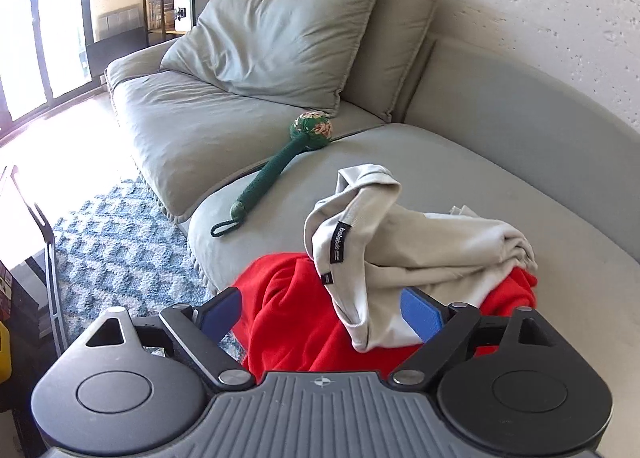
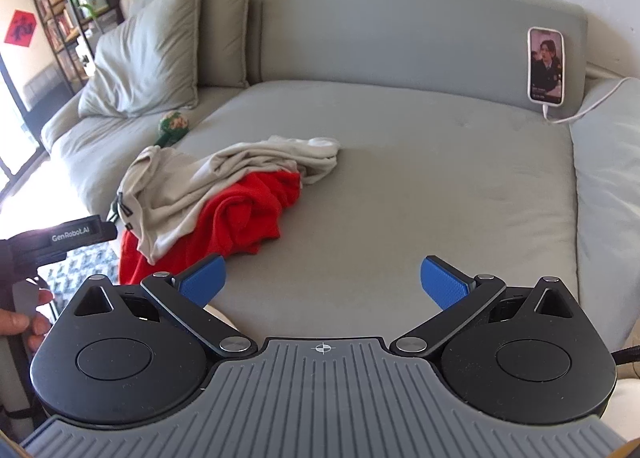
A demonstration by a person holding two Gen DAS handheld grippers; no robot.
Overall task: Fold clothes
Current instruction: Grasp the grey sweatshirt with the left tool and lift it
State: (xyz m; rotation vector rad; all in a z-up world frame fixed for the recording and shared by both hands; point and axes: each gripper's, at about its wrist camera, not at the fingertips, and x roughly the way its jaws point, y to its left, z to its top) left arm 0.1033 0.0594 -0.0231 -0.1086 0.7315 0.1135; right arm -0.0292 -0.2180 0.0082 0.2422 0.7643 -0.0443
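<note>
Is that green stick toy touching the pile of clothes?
Apart. The left wrist view shows bare sofa cushion between the green toy and the beige garment.

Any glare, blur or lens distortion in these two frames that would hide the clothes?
Left wrist view: window at left blown out white, sofa edge bowed by fisheye, red garment and beige garment sharp. Right wrist view: glare at the left edge only, backrest curved by the lens, the clothes evenly lit, no motion blur.

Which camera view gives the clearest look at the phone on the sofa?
The right wrist view. There the phone stands upright against the sofa backrest, screen lit, with its white cable trailing away. The left wrist view does not show the phone at all.
</note>
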